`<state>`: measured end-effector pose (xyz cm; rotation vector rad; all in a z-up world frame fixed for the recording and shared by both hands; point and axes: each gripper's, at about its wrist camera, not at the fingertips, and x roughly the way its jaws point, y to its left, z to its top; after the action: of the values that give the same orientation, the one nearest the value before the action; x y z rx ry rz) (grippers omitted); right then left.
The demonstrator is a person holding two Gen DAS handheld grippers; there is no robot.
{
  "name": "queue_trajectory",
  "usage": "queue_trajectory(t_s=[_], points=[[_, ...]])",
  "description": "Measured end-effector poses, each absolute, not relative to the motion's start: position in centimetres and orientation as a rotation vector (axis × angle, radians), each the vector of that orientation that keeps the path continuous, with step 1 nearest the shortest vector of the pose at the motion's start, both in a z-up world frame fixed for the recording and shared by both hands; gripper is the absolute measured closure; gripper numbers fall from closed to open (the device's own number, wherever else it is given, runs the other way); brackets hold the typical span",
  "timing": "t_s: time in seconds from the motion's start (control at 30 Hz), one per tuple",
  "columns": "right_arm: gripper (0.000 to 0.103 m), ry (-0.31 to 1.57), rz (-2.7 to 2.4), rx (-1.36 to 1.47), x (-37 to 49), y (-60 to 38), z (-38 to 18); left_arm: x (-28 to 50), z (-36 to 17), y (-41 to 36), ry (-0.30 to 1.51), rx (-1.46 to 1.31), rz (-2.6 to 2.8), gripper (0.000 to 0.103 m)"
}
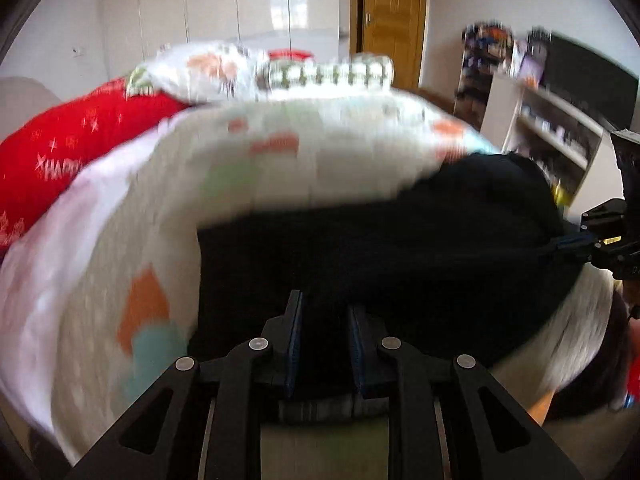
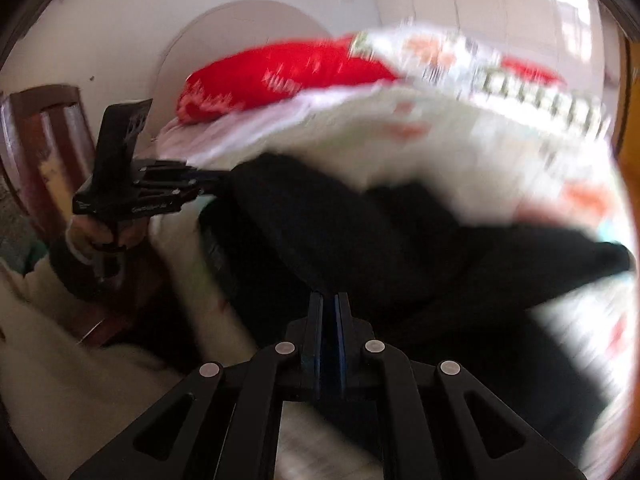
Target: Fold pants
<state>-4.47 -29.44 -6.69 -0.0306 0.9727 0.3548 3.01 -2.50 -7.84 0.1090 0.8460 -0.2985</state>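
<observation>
We see both grippers pinching the pants (image 1: 360, 240) — left gripper (image 1: 325, 312) at 6 o'clock, right gripper (image 2: 330, 304) likewise; black, soft cloth, bunched on the patterned bedspread (image 1: 320, 152).

Both wrist views close above the bed (image 1: 360, 148), angled down — sharing the black pants (image 1: 400, 248)

The left gripper (image 1: 325, 312) points steeply down, its fingers (image 1: 295, 320) drawn close with a narrow gap, apparently pinching dark fabric, though blur hides the contact. The right gripper (image 2: 329, 312) also tilts down, its fingers (image 2: 315, 320) pressed almost together. In the right wrist view a hand (image 2: 108, 236) grips the left gripper's handle, above a pale sleeve (image 2: 52, 320).
</observation>
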Motion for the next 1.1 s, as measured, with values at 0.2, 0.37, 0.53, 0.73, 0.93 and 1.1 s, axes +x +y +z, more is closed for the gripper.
queue_trajectory(t_s=[0.2,0.37,0.53,0.73,0.93,1.1], points=[[0.087,1.001,0.275,0.143,-5.2,-31.0,-8.5,1.9,-9.9,-2.4,0.853,0.080,-0.293,0.083],[0.029,0.817,-0.077,0.214,-5.7,-38.9,-3.7,1.2,-9.7,-1.7,0.846,0.044,-0.304,0.083],[0.030,0.854,-0.352,0.324,-2.5,-47.6,-5.6,2.3,-9.3,-1.3,0.845,0.027,-0.296,0.083],[0.094,0.882,-0.291,0.389,1.5,-48.9,-8.5,3.1,-8.8,-0.9,0.858,0.004,-0.297,0.083],[0.094,0.685,-0.277,0.286,-7.0,-45.5,-0.6,2.1,-7.9,-0.7,0.847,0.013,-0.318,0.083],[0.094,0.777,-0.359,0.286,-12.7,-45.6,-1.9,1.5,-8.8,0.0,0.872,-0.011,-0.334,0.083]])
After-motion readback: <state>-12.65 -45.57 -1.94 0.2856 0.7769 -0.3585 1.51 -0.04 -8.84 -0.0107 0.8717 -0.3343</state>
